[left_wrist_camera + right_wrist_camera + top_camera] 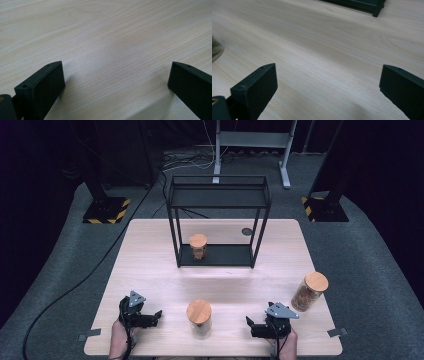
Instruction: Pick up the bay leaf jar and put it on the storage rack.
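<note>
**Near jar stands between two open grippers**

High view: the near jar point(199, 318), glass with a wooden lid, stands upright at the table's point(150, 265) near edge, between the left gripper point(156, 315) and the right gripper point(249, 324). It is probably rigid, smooth and breakable; grip the body below the lid.

Left gripper view: jaws wide open, holding nothing, above bare wood.

Right gripper view: jaws wide open and empty; the rack's point(362, 5) foot is far.

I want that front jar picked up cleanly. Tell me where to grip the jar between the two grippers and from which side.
Grip the front jar on its glass body below the wooden lid, coming in level from the side. It stands upright with bare table around it. The right gripper, jaws open and pointing at it, looks well placed.
</note>
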`<state>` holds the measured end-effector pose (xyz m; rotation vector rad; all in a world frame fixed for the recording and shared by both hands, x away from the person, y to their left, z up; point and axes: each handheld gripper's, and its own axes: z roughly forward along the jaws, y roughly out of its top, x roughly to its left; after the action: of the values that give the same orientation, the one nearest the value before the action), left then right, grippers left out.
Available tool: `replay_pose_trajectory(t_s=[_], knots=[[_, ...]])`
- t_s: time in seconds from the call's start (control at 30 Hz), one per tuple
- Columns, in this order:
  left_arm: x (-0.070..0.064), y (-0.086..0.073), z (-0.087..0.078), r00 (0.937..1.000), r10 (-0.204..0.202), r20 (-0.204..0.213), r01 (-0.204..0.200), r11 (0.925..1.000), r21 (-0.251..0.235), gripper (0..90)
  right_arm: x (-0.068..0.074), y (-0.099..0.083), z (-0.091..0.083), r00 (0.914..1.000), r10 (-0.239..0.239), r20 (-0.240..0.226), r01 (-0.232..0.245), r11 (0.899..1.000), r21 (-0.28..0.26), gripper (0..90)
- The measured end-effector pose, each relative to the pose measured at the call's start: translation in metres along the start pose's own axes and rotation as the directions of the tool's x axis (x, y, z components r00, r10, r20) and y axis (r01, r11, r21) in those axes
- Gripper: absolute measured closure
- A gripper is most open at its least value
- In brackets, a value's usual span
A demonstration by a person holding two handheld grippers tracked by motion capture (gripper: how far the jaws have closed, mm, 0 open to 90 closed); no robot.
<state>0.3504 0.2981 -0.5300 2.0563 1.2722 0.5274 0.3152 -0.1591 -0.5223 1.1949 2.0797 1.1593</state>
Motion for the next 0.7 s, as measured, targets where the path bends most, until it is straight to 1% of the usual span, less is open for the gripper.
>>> replay_pose_trajectory(t_s=[0.07, 0.13, 0.23, 0.33, 0.43, 0.47, 0.63, 0.7], knots=[[0.000, 0.000, 0.000, 1.0000, 0.000, 0.000, 0.000, 1.0000, 0.000, 0.3, 0.005, -0.001, -0.001, 0.9999, 0.014, -0.001, -0.014, 1.000, -0.016, 1.1], [0.000, 0.000, 0.000, 1.0000, 0.000, 0.000, 0.000, 1.0000, 0.000, 0.3, 0.010, -0.001, -0.003, 0.9992, 0.034, -0.019, -0.035, 0.999, -0.039, 1.4], [0.000, 0.000, 0.000, 1.0000, 0.000, 0.000, 0.000, 1.0000, 0.000, 0.3, 0.020, -0.001, -0.007, 0.9938, 0.075, -0.082, -0.082, 0.993, -0.082, 1.6], [0.000, 0.000, 0.000, 1.0000, 0.000, 0.000, 0.000, 1.0000, 0.000, 0.3, 0.035, 0.003, -0.009, 0.9887, 0.076, -0.129, -0.090, 0.991, -0.100, 1.6], [0.000, 0.000, 0.000, 1.0000, 0.000, 0.000, 0.000, 1.0000, 0.000, 0.3, 0.052, 0.010, -0.011, 0.9888, 0.051, -0.140, -0.066, 0.993, -0.100, 1.6], [0.000, 0.000, 0.000, 1.0000, 0.000, 0.000, 0.000, 1.0000, 0.000, 0.3, 0.058, 0.013, -0.011, 0.9877, 0.045, -0.150, -0.061, 0.993, -0.103, 1.6], [0.000, 0.000, 0.000, 1.0000, 0.000, 0.000, 0.000, 1.0000, 0.000, 0.3, 0.085, 0.027, -0.011, 0.9770, -0.005, -0.213, -0.022, 0.992, -0.123, 1.5], [0.000, 0.000, 0.000, 1.0000, 0.000, 0.000, 0.000, 1.0000, 0.000, 0.3, 0.095, 0.032, -0.010, 0.9700, -0.027, -0.242, -0.007, 0.991, -0.137, 1.5]])
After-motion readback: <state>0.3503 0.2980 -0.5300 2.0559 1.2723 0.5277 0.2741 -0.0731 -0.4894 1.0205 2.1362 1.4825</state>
